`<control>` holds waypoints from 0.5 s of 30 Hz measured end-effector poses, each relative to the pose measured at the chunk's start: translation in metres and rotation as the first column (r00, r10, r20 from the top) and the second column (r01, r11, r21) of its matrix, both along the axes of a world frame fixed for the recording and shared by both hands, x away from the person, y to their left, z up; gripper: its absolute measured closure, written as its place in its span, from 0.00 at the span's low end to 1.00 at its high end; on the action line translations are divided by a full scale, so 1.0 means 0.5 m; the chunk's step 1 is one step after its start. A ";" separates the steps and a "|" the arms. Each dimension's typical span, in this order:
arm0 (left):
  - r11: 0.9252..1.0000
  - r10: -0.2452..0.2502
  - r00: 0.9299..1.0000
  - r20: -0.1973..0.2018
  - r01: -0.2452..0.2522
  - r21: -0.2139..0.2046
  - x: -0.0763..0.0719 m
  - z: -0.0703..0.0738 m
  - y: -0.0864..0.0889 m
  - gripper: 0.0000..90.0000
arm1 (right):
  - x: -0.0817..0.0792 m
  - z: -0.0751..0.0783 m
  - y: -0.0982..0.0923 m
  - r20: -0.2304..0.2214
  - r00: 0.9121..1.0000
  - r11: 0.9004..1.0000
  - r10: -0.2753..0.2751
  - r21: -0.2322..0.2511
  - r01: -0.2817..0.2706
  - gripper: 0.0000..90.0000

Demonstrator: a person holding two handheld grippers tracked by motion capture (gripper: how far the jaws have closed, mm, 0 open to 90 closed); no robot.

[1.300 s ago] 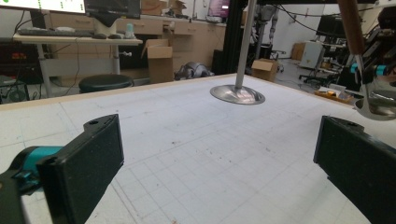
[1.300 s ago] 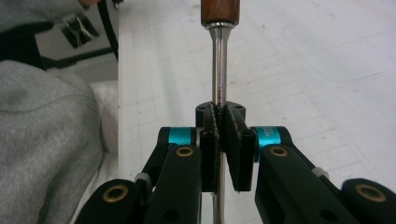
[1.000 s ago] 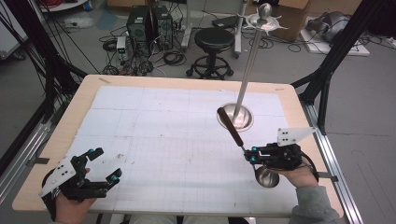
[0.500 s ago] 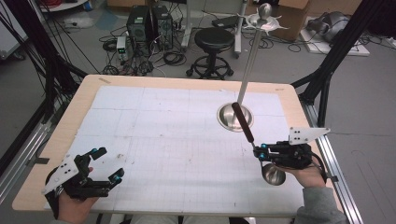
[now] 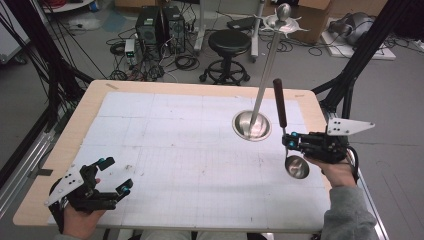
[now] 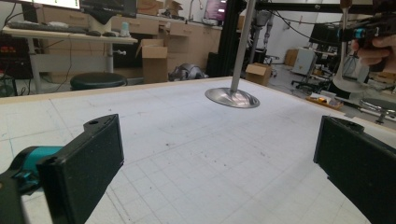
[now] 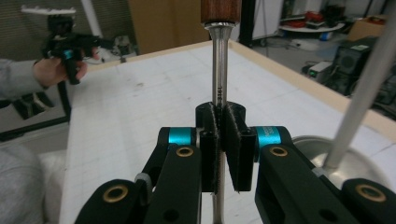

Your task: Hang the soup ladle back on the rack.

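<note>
**Ladle held upright off the worktop, R side**

R claw (image 5: pixel 289 141) is clenched on a ladle (image 5: pixel 286 135), pads pinching the thin metal shaft just below the dark wooden handle (image 5: pixel 279 102). In the right gripper view the shaft (image 7: pixel 218 88) runs straight up between the two pads, both pressed flat against it. Ladle hangs roughly vertical: handle up top, steel bowl (image 5: pixel 296 167) at the bottom, over the worktop's (image 5: pixel 165 145) R edge, near the person's R hand (image 5: pixel 336 170). Whether the bowl touches the surface I can't tell from the high view; in the left gripper view the ladle (image 6: pixel 344 51) looks lifted clear, far R.

Just beside it, toward the middle, stands a tall metal stand (image 5: pixel 265 70) w/ a round dished base (image 5: pixel 252 125) on the white gridded mat. Pole leans slightly in the high view, knob and prongs at its top. Ladle handle sits near the pole, not touching.

L claw (image 5: pixel 112 175) is released, jaws spread wide w/ nothing between them, resting low at the near L corner of the worktop. Its own view shows both black pads (image 6: pixel 86 161) well apart over bare mat.

Behind the worktop: black stool (image 5: pixel 228 47), cables and boxes on the floor.
</note>
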State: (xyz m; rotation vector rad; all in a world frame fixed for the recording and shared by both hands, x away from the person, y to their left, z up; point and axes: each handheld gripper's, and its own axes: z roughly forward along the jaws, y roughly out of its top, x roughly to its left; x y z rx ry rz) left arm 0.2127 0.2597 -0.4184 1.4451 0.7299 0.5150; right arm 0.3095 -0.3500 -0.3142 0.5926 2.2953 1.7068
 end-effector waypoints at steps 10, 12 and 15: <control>1.000 0.017 1.000 -0.001 -0.017 0.002 -0.009 -0.001 0.011 0.02 | 0.034 0.052 -0.058 -0.003 0.993 0.991 -0.120 0.061 0.120 0.94; 1.000 0.023 1.000 0.002 -0.023 -0.007 -0.012 0.001 0.013 0.02 | 0.038 0.058 -0.066 0.004 0.990 0.989 -0.140 0.056 0.140 0.94; 1.000 0.029 1.000 -0.003 -0.029 -0.004 -0.015 -0.001 0.016 0.02 | 0.044 0.068 -0.075 0.000 0.988 0.987 -0.156 0.034 0.156 0.94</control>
